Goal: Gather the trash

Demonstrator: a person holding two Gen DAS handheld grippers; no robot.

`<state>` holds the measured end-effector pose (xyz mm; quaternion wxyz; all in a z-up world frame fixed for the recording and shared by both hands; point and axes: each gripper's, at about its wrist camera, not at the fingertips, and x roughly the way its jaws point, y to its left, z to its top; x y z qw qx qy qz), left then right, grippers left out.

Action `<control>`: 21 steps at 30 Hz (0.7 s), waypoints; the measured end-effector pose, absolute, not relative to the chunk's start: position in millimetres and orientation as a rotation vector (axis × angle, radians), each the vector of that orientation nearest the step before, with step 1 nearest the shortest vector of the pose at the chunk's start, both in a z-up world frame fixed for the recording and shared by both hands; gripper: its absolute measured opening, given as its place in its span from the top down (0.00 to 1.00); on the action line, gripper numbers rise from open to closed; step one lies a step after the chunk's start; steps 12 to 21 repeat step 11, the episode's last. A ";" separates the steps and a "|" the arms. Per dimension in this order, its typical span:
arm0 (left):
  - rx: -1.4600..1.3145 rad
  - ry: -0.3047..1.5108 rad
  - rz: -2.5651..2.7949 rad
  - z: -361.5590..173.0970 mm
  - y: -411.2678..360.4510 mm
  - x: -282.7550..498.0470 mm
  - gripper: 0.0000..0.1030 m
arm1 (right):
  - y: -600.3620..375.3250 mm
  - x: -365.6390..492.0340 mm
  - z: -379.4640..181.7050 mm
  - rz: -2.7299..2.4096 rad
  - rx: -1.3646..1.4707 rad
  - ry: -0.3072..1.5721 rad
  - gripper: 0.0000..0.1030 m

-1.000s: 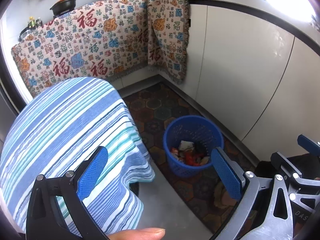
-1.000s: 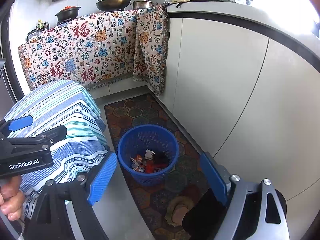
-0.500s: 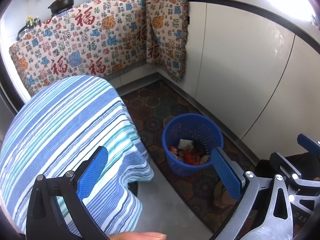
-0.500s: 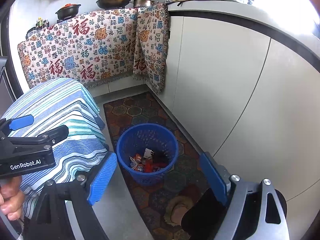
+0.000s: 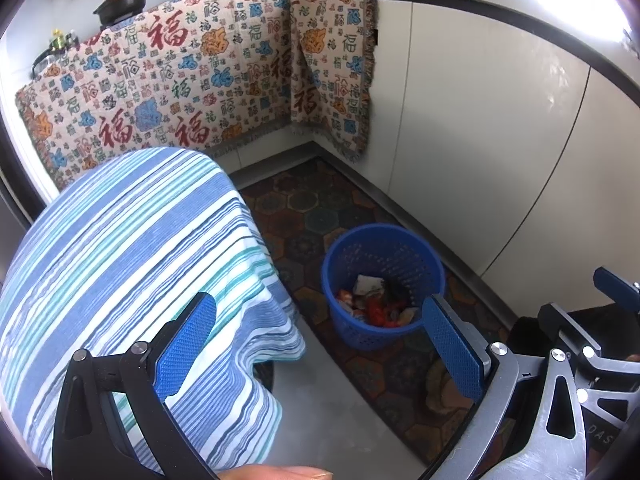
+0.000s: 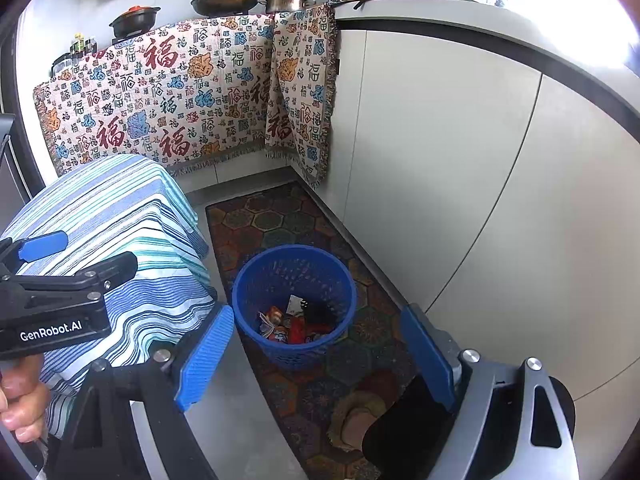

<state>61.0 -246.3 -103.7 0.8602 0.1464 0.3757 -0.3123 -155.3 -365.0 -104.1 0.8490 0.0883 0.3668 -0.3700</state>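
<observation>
Trash (image 5: 374, 306) sits in the blue basket (image 5: 382, 240) on the patterned floor mat (image 5: 320, 216), and that is where your left wrist view looks first. Your left gripper (image 5: 320, 344) is spread wide and holds nothing. The basket lies ahead and below it, closer to the right finger than the left one. The striped cloth (image 5: 120, 248) over the small table fills the left side. A fingertip (image 5: 276, 472) peeks in at the bottom edge. Part of your right gripper shows at the right edge, cut off.

Now the right wrist view. Your right gripper (image 6: 316, 360) is spread wide too, with nothing between its fingers. The basket (image 6: 294, 256) sits straight ahead and down, right between the two fingers, so this hand looks better lined up than the left. The trash (image 6: 288, 326) lies at the bottom: red and white wrappers, too jumbled to name. Your left hand (image 6: 20, 400) shows at the left edge. Something brown (image 6: 356, 416) lies on the mat (image 6: 260, 224) near you, half hidden by a dark shape, so you cannot tell what it is.
</observation>
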 end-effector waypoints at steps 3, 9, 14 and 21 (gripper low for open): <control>0.313 0.790 -0.656 -105.0 -247.5 60.9 0.00 | -365.5 -155.7 -105.4 -0.782 0.190 0.776 0.15; 0.302 0.791 -0.669 -106.0 -246.6 59.0 0.01 | -366.5 -156.1 -107.6 -0.790 0.196 0.780 0.15; 0.313 0.780 -0.661 -105.7 -248.1 57.1 0.01 | -367.4 -156.1 -108.0 -0.794 0.199 0.781 0.15; 0.313 0.780 -0.661 -105.7 -248.1 57.1 0.01 | -367.4 -156.1 -108.0 -0.794 0.199 0.781 0.15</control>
